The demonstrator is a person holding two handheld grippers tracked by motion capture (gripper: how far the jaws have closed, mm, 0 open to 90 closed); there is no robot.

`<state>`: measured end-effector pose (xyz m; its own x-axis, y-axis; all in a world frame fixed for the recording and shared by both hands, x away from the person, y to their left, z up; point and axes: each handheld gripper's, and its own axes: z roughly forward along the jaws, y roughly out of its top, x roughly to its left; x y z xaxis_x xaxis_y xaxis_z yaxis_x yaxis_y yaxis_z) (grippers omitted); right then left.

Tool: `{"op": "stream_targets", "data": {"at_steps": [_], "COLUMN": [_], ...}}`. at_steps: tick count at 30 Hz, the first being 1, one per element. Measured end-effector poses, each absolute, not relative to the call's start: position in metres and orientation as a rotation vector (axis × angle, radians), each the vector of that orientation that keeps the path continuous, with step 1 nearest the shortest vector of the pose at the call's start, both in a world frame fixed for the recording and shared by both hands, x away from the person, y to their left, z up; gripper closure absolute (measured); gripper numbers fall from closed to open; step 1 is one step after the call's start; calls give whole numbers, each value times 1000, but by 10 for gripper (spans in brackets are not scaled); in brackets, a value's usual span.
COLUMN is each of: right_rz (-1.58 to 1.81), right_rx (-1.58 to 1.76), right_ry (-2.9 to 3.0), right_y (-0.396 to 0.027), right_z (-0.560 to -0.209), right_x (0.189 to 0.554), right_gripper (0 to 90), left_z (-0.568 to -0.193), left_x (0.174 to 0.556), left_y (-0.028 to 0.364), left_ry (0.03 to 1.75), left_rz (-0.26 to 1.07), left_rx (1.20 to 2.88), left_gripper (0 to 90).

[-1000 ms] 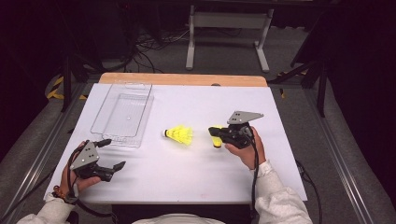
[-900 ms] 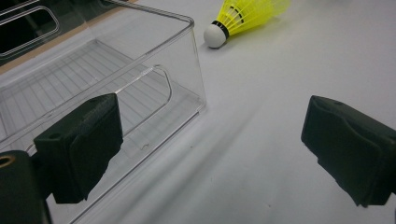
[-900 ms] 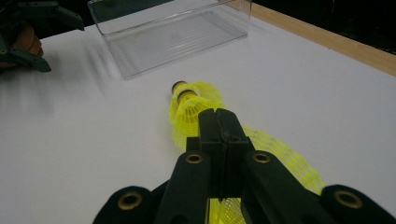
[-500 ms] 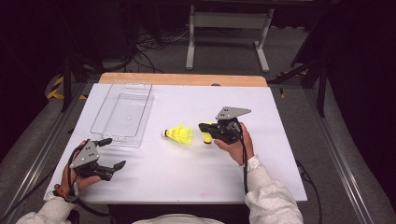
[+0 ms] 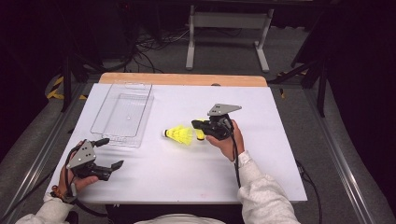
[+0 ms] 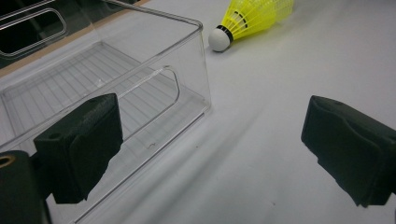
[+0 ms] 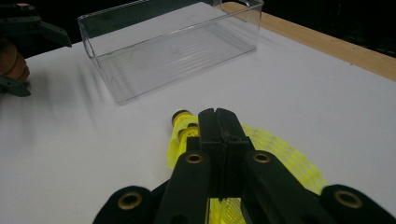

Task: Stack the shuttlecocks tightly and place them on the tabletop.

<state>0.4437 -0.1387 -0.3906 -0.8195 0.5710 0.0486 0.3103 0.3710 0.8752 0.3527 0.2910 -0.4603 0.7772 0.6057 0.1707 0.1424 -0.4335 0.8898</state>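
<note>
Under right gripper (image 7: pixel 218 126) | second yellow shuttlecock (image 7: pixel 275 154) | fingers together

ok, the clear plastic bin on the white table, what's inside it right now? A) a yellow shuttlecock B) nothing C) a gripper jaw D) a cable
B: the clear plastic bin shows only its bare ribbed floor, and the yellow shuttlecock with the white cork tip lies outside it on the white table.

Lab or studio recording bay.
You work at a white-covered table (image 5: pixel 261 154) amid dark surroundings, with loose cables (image 5: pixel 154 39) and a metal stand (image 5: pixel 224 21) on the grey floor (image 5: pixel 289 51).
</note>
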Motion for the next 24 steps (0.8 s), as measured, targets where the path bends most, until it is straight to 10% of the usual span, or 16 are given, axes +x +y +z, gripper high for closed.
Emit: {"op": "stream_targets", "data": {"at_steps": [24], "right_rz": [1419], "right_rx": [856], "right_ry": [2356], "right_y": [-132], "right_z": [-408], "right_x": [459], "right_gripper": [900], "left_z": [-460], "left_x": [355], "left_y": [287], "left_ry": [554], "left_rz": [591], "left_rx": [1990], "left_gripper": [62]}}
